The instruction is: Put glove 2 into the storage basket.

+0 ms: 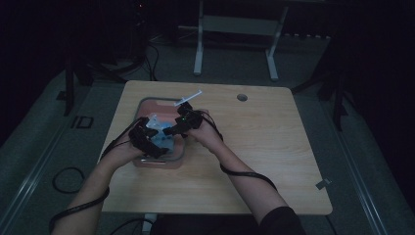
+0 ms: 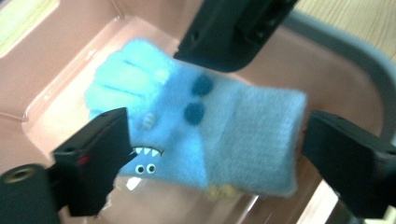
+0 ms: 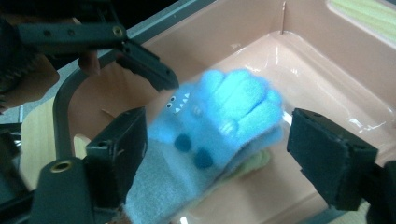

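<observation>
A small blue knitted glove (image 2: 233, 126) with dark blue dots and a toothy monster face is inside a pink bin (image 2: 56, 60). My left gripper (image 2: 210, 158) is open, one jaw on each side of the glove and neither pressing on it. My right gripper (image 3: 219, 154) is open too, straddling the same glove (image 3: 219, 116), which looks blurred. In the high view both grippers, left (image 1: 147, 139) and right (image 1: 183, 122), face each other over the bin (image 1: 147, 164) with the glove (image 1: 161, 137) between them. Whether the glove rests on the bin floor I cannot tell.
Something pale yellow (image 3: 254, 163) peeks out from under the glove. The bin has a grey rim (image 2: 359, 60) and stands on the left half of a wooden table (image 1: 274, 147). A round hole (image 1: 242, 97) sits near the table's far edge.
</observation>
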### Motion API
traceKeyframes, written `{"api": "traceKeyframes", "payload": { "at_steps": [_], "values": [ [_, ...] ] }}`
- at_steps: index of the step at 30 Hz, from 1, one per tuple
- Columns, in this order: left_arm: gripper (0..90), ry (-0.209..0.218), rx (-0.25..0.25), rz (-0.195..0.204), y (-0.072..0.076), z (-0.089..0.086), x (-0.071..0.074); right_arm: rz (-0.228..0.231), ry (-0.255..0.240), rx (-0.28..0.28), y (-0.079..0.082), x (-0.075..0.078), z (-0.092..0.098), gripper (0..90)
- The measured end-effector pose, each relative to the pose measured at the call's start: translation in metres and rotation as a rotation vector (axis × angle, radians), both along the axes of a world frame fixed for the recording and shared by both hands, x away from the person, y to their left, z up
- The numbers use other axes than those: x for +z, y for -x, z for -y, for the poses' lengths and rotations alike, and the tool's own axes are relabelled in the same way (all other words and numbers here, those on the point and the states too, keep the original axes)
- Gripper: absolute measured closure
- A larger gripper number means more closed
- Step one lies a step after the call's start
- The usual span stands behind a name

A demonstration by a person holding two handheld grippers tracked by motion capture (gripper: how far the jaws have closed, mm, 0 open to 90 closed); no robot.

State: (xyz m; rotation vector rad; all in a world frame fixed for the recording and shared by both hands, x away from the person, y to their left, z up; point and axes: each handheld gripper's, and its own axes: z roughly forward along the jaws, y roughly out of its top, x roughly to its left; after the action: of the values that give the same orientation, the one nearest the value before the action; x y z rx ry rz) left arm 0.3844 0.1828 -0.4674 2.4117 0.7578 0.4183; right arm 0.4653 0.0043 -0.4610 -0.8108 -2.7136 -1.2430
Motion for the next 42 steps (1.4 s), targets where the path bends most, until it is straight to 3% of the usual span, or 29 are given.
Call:
{"api": "traceKeyframes", "payload": {
  "at_steps": [10, 12, 13, 20, 25, 31, 42],
  "values": [
    [6.3, 0.038, -0.011, 0.019, 0.009, 0.007, 0.012, 0.031, 0.004, 0.023, 0.003, 0.002, 0.009, 18.6],
    [6.3, 0.060, -0.022, 0.009, 0.011, 0.010, 0.014, 0.033, -0.004, 0.025, 0.003, 0.003, 0.012, 18.6],
    [6.3, 0.068, -0.029, 0.024, 0.013, 0.012, 0.015, 0.037, -0.003, 0.024, 0.003, 0.003, 0.013, 18.6],
    [6.2, 0.081, -0.050, 0.032, 0.017, 0.023, 0.020, 0.056, -0.005, 0.028, 0.006, 0.007, 0.024, 18.6],
    [6.2, 0.130, -0.083, 0.025, 0.022, 0.031, 0.022, 0.070, -0.016, 0.021, 0.007, 0.011, 0.036, 18.7],
    [6.2, 0.134, -0.106, 0.050, 0.027, 0.045, 0.025, 0.074, -0.017, 0.020, 0.009, 0.011, 0.048, 18.7],
    [6.3, 0.158, -0.161, 0.058, 0.036, 0.070, 0.022, 0.091, 0.003, 0.004, 0.016, 0.005, 0.078, 18.1]
  ]
}}
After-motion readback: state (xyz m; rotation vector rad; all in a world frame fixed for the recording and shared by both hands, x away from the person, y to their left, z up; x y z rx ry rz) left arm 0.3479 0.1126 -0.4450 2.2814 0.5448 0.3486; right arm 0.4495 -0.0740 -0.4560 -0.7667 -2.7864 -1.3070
